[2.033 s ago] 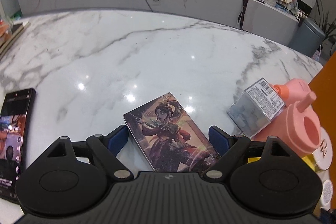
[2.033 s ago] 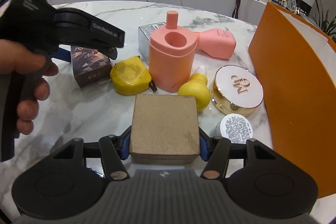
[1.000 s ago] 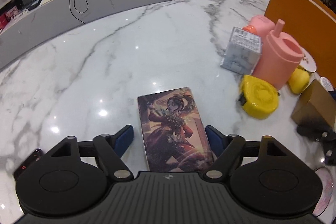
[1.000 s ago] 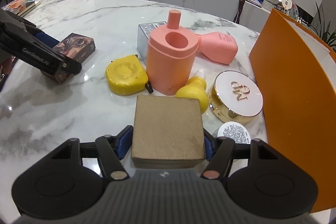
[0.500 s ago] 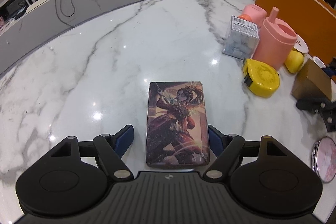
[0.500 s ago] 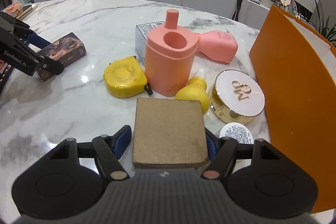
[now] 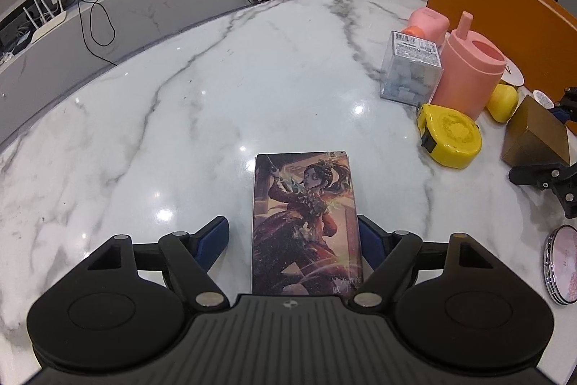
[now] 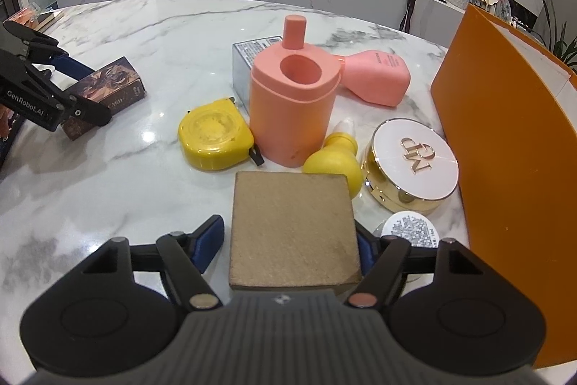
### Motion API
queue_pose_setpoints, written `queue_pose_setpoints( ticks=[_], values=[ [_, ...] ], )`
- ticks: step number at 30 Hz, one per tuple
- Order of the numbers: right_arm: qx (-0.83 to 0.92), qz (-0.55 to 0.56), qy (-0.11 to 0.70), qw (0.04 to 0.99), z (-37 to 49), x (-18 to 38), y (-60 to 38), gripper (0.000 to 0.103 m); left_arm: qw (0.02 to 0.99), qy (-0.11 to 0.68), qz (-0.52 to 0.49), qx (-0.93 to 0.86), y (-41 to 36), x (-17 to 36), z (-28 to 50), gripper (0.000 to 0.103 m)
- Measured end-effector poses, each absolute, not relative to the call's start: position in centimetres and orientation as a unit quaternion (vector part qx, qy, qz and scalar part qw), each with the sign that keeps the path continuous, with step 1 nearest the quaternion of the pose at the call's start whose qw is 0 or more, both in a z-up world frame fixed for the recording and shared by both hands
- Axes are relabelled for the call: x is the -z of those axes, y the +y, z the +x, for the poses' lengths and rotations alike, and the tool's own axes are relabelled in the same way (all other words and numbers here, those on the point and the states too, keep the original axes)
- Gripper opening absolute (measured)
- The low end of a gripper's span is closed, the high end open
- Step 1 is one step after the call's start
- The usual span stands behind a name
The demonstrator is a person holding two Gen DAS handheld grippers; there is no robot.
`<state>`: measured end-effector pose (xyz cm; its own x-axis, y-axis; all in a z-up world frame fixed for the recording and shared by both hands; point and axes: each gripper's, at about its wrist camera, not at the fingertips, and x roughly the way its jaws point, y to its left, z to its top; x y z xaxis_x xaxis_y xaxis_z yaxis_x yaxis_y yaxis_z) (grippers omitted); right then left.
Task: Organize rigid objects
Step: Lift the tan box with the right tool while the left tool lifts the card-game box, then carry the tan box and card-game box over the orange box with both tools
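Note:
A card box with a woman warrior printed on it (image 7: 306, 219) lies flat on the marble table between the fingers of my left gripper (image 7: 293, 237). The jaws stand open, with a clear gap on the left side. The same box shows at the left of the right wrist view (image 8: 104, 96). A gold-brown box (image 8: 294, 228) sits between the fingers of my right gripper (image 8: 290, 240). The left finger stands off it, so the jaws are open. It also shows in the left wrist view (image 7: 537, 136).
A yellow tape measure (image 8: 214, 136), a pink cup with a spout (image 8: 294, 103), a clear box (image 8: 249, 60), a pink bottle (image 8: 375, 78), a yellow squeeze bottle (image 8: 337, 161), a gold compact (image 8: 411, 165) and a small white lid (image 8: 411, 230) crowd beside an upright orange board (image 8: 505, 132). A round mirror (image 7: 562, 266) lies at right.
My left gripper swung round with the card box and the box now lies straight between open fingers. My right gripper opened off the gold-brown box, which now rests on the table.

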<state>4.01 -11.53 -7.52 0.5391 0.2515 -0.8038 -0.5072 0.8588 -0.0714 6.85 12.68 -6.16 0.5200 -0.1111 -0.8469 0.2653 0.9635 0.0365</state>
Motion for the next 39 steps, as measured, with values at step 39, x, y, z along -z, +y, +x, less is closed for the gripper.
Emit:
queue_pose_setpoints(
  ticks=[39],
  values=[
    [-0.228,-0.130,0.398,0.879,3.2,4.0,-12.2,0.059,0.900,0.433,0.030,0.044,8.8,1.6,4.5,0.066]
  ],
)
